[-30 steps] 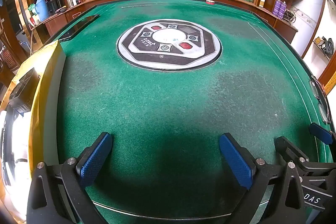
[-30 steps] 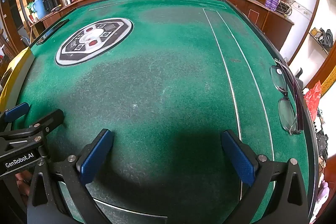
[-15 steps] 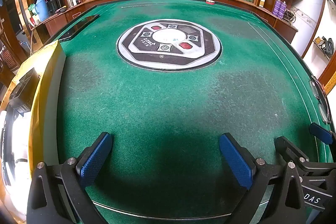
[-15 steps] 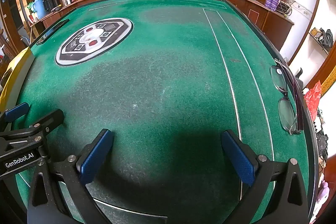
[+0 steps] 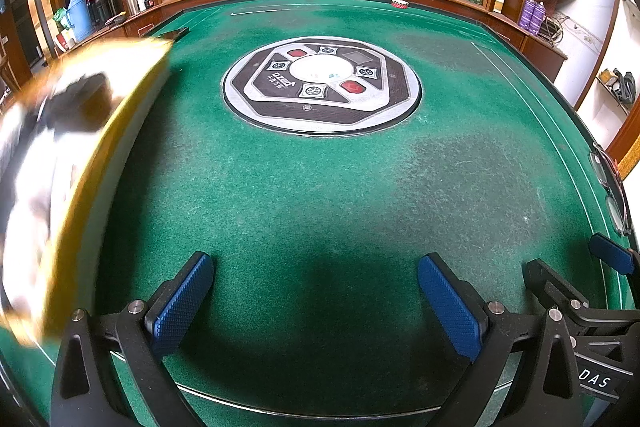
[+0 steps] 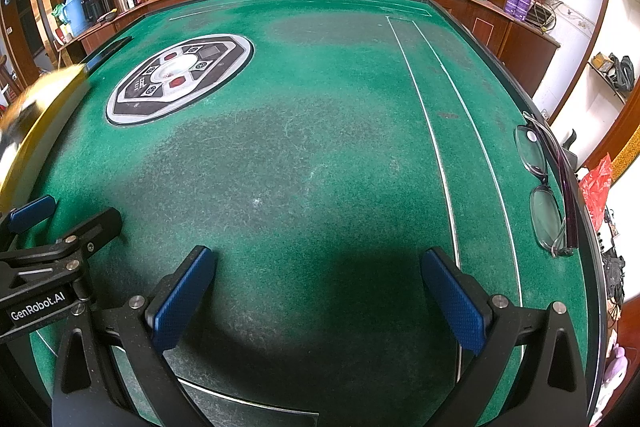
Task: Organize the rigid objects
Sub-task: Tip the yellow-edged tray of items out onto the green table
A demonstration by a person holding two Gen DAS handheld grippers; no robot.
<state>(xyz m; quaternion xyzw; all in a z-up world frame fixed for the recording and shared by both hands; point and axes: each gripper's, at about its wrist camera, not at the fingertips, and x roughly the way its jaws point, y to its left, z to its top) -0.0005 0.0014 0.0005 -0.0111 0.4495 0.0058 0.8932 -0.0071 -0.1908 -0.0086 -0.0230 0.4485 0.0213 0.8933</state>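
Desk (image 6: 320,131): green felt cloth, matt, napped, with worn greyish patches. Rim (image 6: 496,39): polished brown wood, glossy. Centre panel (image 5: 322,85): smooth plastic with a silvery, metal-look ring, semi-gloss. Left gripper (image 5: 316,301) and right gripper (image 6: 318,301): matt black plastic frames, blue rubbery pads (image 6: 180,307) with fine knurled texture, bright metal screw heads. Eyeglasses (image 6: 546,187): clear glossy lenses, shiny dark translucent plastic frame. Box (image 5: 60,163): gold edge, glossy; blurred.
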